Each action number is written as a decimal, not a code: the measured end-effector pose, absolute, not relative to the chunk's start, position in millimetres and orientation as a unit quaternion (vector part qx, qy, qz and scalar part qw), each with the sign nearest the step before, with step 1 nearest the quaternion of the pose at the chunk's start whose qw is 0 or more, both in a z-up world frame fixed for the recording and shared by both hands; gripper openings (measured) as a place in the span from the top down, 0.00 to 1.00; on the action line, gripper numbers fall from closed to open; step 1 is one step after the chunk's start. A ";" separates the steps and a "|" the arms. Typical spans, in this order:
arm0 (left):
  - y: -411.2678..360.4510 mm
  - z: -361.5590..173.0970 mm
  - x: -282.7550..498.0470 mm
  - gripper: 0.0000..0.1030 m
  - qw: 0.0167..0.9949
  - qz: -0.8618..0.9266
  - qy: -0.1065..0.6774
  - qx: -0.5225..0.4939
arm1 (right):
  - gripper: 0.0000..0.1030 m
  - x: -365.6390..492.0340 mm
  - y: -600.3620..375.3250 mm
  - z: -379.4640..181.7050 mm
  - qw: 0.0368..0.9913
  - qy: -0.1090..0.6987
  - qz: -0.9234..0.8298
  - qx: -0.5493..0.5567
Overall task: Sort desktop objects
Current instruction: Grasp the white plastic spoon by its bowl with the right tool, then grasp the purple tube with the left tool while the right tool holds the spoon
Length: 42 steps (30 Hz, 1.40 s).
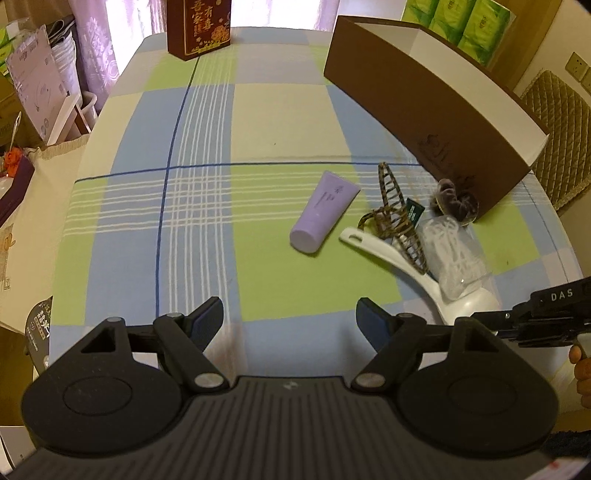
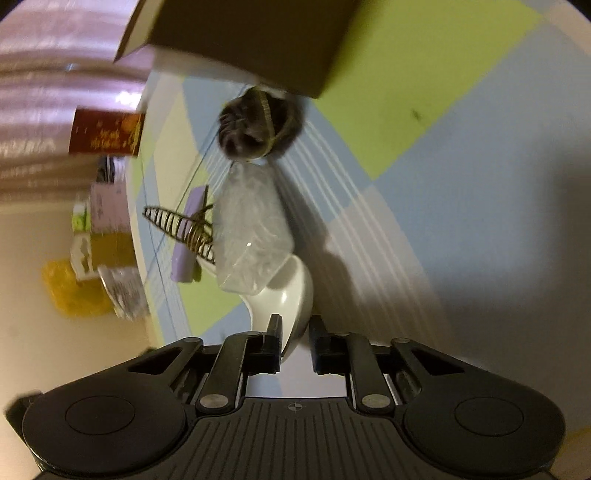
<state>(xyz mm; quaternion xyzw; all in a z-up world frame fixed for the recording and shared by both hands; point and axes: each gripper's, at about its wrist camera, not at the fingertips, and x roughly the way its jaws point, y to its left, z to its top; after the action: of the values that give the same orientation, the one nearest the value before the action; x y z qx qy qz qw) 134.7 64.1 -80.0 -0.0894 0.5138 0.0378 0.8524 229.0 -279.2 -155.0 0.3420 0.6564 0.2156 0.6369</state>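
Left wrist view: the left gripper (image 1: 290, 314) hangs over a table covered in a checked cloth (image 1: 207, 206) of blue, green and cream squares. Its two blue-padded fingers (image 1: 208, 319) stand wide apart with nothing between them, only bare cloth. Ahead of the jaws and off to their right lies a small heap of desktop objects. Nearest the jaws' centre line is a lilac tube (image 1: 322, 210), lying on its side with the cap end toward the jaws. Just right of it is a wiry, ladder-patterned hair clip (image 1: 392, 206), resting partly over the handle of a white plastic spoon (image 1: 413, 273). A clear plastic bag (image 1: 454, 254) lies across the spoon, and beyond it sits a dark furry scrunchie (image 1: 456, 199), against the wall of an open brown cardboard box (image 1: 417, 99). A dark red box with gold characters (image 1: 199, 27) stands at the far edge of the table. At the right edge, level with the jaws, the right gripper's black body (image 1: 546, 314) reaches in toward the spoon's bowl.

Right wrist view, blurred: the right gripper (image 2: 294, 341) has drawn its jaws nearly together around the edge of the white plastic spoon's (image 2: 284, 299) bowl, which sits between the pads; whether both pads press on it I cannot tell. Straight ahead, the clear plastic bag (image 2: 251, 236) lies on the spoon, then the scrunchie (image 2: 255, 129), then the cardboard box (image 2: 251, 40). Left of the bag are the hair clip (image 2: 177, 225) and lilac tube (image 2: 186, 243).
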 end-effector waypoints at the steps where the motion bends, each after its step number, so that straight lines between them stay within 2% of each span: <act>1: 65.1 -80.5 133.7 0.26 0.852 0.037 0.515 -0.089 | 0.91 228.3 -281.5 -156.0 0.634 0.658 0.211 0.348; 11: 71.6 -85.7 135.3 0.27 0.849 0.021 0.522 -0.080 | 0.99 209.5 -318.5 -153.4 0.591 0.668 0.190 0.411; 17: 67.0 -90.5 143.9 0.27 0.851 0.000 0.521 -0.067 | 0.99 200.9 -345.4 -140.6 0.607 0.630 0.165 0.454; 24: 57.0 -92.0 171.7 0.32 0.862 -0.034 0.506 -0.021 | 0.99 201.6 -370.0 -121.3 0.630 0.583 0.147 0.492; 30: 47.8 -99.1 202.8 0.40 0.869 -0.073 0.489 0.022 | 0.99 204.5 -384.9 -109.0 0.644 0.554 0.135 0.510; 32: 45.6 -105.7 213.1 0.45 0.868 -0.085 0.487 0.033 | 0.99 205.0 -389.8 -107.0 0.648 0.548 0.130 0.513; 33: 44.7 -109.4 217.7 0.53 0.867 -0.089 0.490 0.038 | 0.99 205.2 -391.3 -106.2 0.649 0.546 0.127 0.514; 34: 43.9 -113.0 222.3 0.56 0.864 -0.093 0.492 0.042 | 0.99 205.2 -392.8 -105.4 0.651 0.544 0.125 0.515; 40: 39.3 -130.6 245.0 0.60 0.853 -0.116 0.505 0.061 | 0.99 206.8 -398.2 -106.3 0.654 0.539 0.112 0.519; 41: 38.1 -133.6 247.6 0.62 0.851 -0.117 0.508 0.066 | 0.99 207.0 -399.1 -107.1 0.654 0.539 0.111 0.520; 42: 37.2 -136.3 249.5 0.69 0.848 -0.118 0.512 0.070 | 0.99 207.2 -400.0 -107.2 0.654 0.538 0.110 0.521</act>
<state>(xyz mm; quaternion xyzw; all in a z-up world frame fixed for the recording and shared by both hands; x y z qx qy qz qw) 249.5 37.2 -136.3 0.0697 0.5115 -0.1182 0.8482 207.2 -400.0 -107.2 0.5206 0.5380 0.1101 0.6538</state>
